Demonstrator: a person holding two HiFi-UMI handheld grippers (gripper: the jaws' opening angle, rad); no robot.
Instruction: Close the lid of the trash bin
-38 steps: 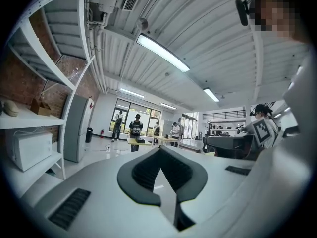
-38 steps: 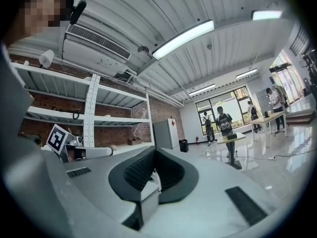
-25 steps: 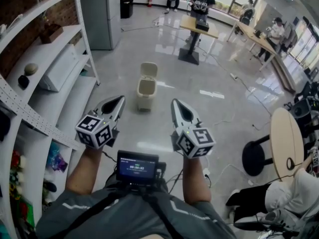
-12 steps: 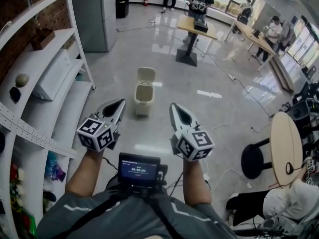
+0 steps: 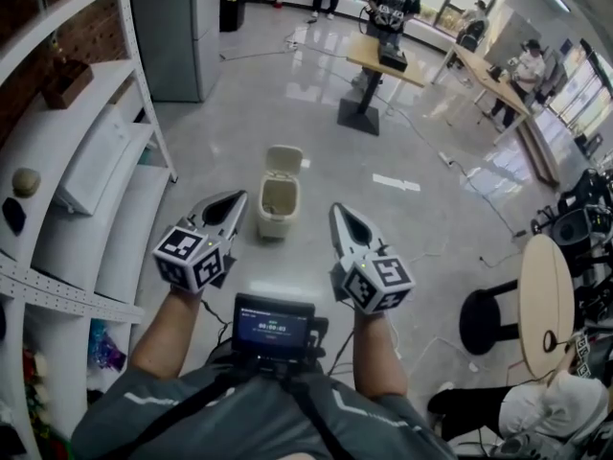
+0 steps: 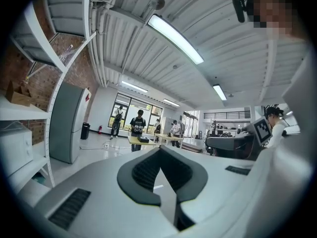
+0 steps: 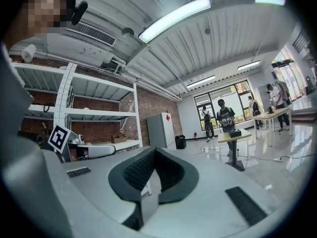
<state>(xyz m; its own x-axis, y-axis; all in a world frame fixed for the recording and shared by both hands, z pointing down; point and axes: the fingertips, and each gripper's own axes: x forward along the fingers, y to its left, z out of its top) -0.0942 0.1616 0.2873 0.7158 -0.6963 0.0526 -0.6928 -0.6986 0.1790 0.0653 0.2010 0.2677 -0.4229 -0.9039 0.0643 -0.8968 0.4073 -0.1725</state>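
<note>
The beige trash bin point(image 5: 278, 202) stands on the grey floor ahead, in the head view only. Its lid point(image 5: 285, 157) is tipped up and back, so the mouth is open. My left gripper point(image 5: 236, 199) is held in the air just left of the bin and nearer me, shut and empty. To the bin's right and equally short of it, my right gripper point(image 5: 337, 210) is shut and empty too. In the left gripper view the left gripper point(image 6: 159, 150) points level across the room; in the right gripper view the right gripper point(image 7: 154, 150) does the same. Neither shows the bin.
White shelving point(image 5: 91, 185) runs along the left, with a grey cabinet point(image 5: 177, 36) behind it. A pedestal table point(image 5: 375, 65) and several people stand beyond the bin. A round table point(image 5: 546, 295), a stool point(image 5: 488, 319) and floor cables lie right.
The bin has drawn nearer and lower in the head view as the person walks toward it. Both grippers stay shut in the same pose.
</note>
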